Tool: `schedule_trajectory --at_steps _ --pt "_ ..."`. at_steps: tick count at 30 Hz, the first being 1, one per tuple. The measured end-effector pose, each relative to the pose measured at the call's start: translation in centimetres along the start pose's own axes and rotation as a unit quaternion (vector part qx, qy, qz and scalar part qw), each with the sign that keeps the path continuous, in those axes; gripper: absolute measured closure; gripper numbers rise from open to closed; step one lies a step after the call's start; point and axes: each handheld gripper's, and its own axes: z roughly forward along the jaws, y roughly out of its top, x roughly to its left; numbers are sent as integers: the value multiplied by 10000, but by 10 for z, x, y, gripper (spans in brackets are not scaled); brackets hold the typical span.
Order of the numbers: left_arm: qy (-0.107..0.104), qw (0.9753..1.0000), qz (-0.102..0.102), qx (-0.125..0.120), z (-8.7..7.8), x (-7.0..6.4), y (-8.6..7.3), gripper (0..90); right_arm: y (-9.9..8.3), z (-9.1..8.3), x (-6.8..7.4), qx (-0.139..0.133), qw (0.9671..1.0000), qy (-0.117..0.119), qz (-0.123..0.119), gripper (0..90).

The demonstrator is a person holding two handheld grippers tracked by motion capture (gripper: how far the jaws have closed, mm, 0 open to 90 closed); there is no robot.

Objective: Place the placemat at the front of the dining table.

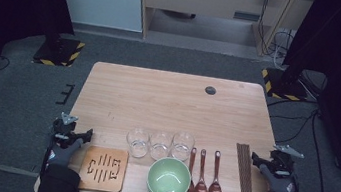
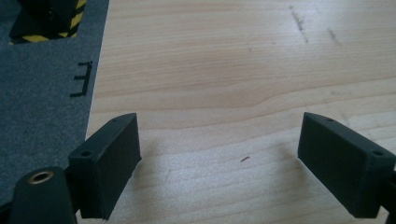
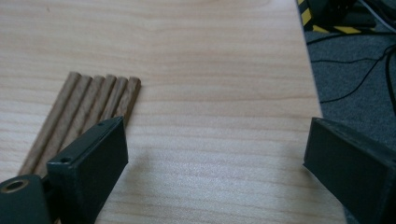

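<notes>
High view, chopsticks (image 1: 244,178) beside right gripper (image 1: 277,164)

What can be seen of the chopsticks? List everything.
The chopsticks are a bundle of brown wooden-looking sticks lying flat and side by side on the table, near its right edge, right of the three spoons. In the right gripper view six rounded ends line up evenly, with streaky grain along the shafts. The sticks touch one another and the tabletop. The right gripper is beside them with jaws open and empty; one jaw overlaps them in that view, contact unclear.
</notes>
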Motion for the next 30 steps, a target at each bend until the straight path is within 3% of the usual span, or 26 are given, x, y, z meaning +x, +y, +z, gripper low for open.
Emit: schedule_trajectory --at_steps 4,14,19,30 --pt "-39 9996 -18 -280 -11 -1 3 145 5 -12 1 -324 9994 20 143 66" --pt "-231 9974 -139 -661 -26 -2 9 158 19 -31 11 -812 9966 48 161 62" --pt "-387 9960 -148 -796 -33 -7 13 161 24 -35 16 -833 9962 201 182 55" --pt "-693 9916 -92 -1083 -48 -21 21 171 37 -47 37 -1074 9933 419 -69 51"
